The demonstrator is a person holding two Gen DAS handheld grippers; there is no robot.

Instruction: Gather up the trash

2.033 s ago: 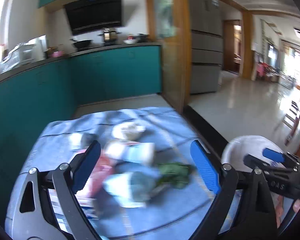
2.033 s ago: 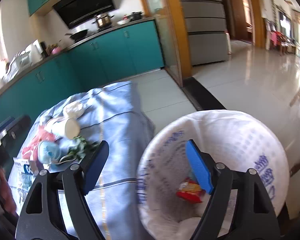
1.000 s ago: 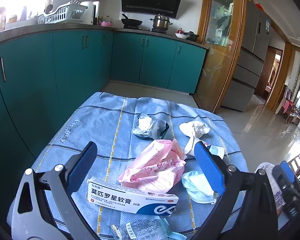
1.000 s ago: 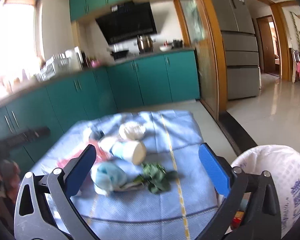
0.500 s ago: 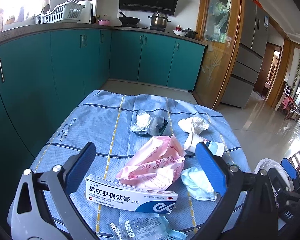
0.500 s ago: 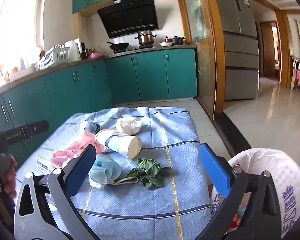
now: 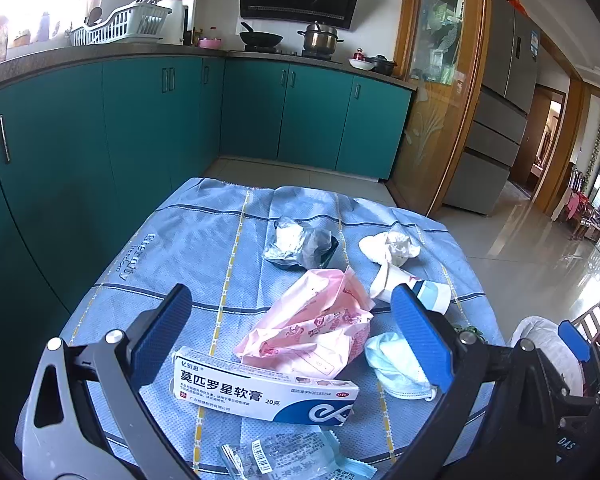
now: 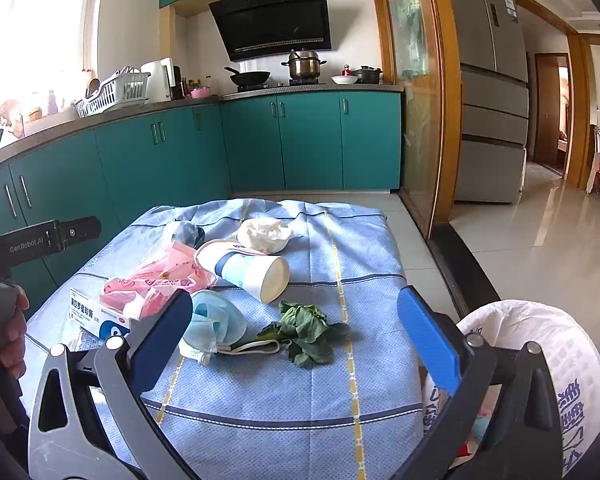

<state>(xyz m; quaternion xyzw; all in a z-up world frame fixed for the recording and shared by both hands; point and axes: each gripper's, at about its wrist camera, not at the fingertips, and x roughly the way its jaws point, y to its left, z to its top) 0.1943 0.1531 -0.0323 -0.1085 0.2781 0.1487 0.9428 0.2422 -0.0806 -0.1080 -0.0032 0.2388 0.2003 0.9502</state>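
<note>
Both claws gape wide, empty: left gripper [image 7: 292,334], right gripper [image 8: 300,340]. Litter unmoved since half a second ago: medicine box [image 7: 260,390] at 6 o'clock, cup [image 8: 246,268] at 12, bin [image 8: 540,360] at 4.

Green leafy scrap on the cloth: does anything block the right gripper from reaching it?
Nothing visible does. The green leafy scrap lies on open cloth between the open fingers of the right gripper. The blue face mask lies beside it, its white strap reaching the leaves.
</note>
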